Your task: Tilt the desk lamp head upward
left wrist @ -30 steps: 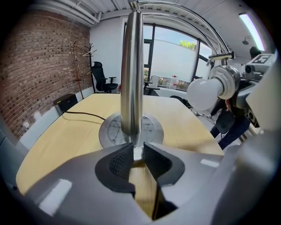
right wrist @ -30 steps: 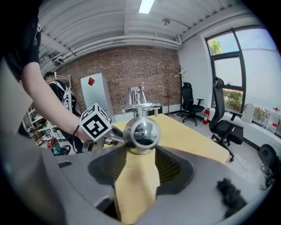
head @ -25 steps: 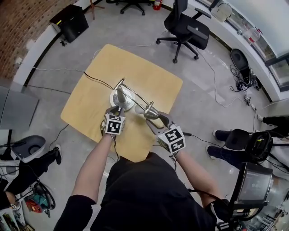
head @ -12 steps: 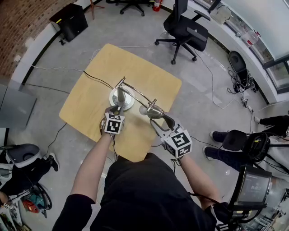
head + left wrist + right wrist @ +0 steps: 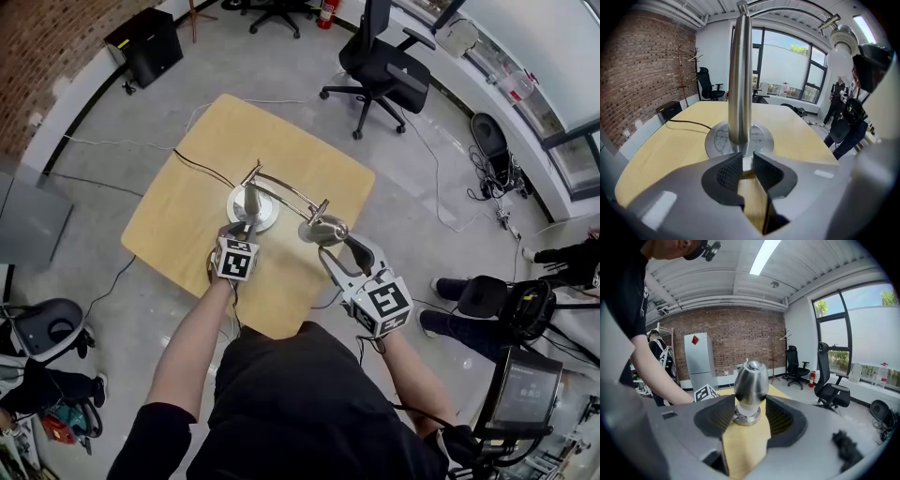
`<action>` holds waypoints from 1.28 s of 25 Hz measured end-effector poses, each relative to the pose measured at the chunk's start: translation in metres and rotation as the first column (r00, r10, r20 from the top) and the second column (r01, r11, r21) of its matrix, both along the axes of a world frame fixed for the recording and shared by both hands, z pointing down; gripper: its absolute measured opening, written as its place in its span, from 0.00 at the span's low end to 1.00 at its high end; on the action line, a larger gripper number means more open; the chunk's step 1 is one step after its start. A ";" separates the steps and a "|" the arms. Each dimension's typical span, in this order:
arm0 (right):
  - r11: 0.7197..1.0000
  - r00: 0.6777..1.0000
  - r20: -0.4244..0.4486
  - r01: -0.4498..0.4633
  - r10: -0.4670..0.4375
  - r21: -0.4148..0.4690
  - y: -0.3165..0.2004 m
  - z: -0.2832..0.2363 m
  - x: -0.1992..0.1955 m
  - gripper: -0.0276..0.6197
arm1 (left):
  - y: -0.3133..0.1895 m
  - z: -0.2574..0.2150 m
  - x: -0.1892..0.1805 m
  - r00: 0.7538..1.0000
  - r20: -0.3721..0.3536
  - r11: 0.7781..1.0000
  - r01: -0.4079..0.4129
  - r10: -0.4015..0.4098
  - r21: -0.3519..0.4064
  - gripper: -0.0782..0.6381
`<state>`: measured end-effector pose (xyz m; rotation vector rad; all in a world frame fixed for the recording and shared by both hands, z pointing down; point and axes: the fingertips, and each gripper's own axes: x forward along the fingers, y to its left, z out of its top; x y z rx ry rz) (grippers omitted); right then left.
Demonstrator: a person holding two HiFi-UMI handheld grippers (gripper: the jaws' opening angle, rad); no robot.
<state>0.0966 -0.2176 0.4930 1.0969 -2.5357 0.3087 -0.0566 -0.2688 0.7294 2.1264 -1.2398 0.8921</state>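
Left claw: your left gripper [image 5: 746, 161] is clamped on the lamp post [image 5: 739, 84] low down, just above the round base [image 5: 717, 140].
Right claw: your right gripper [image 5: 747, 416] is closed on the lamp head [image 5: 751, 380], with a pad on either side of its collar.
Lamp: it stands near the middle of the wooden table [image 5: 206, 159]. Its thin arm [image 5: 286, 192] runs from the top of the post to the head, which hangs on your side, to the right of the base.
Around: a power cable [image 5: 202, 169] trails from the base across the table to its far left edge. A black office chair [image 5: 384, 56] stands beyond the far corner, well apart. A black box [image 5: 150, 42] sits by the brick wall, and a monitor [image 5: 520, 389] stands at your right.
In the way: the arm spans the gap between your two grippers. The cable lies behind the base, apart from both.
Hard to make out: in the head view the grippers' own bodies cover their jaws. In the left gripper view the bulb [image 5: 840, 61] shows at the upper right, with the head's shell partly behind your right gripper.
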 end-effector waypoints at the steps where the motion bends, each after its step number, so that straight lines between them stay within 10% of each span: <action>1: 1.000 1.000 0.003 -0.002 0.002 0.005 0.000 -0.003 0.001 0.36 | 0.001 0.000 0.001 1.000 0.000 1.000 0.001 -0.001 0.000 0.22; 32: 0.981 0.994 0.105 -0.009 -0.011 0.193 -0.039 -0.113 -0.027 0.36 | -0.002 -0.002 0.005 0.999 0.012 0.999 -0.040 0.039 0.017 0.22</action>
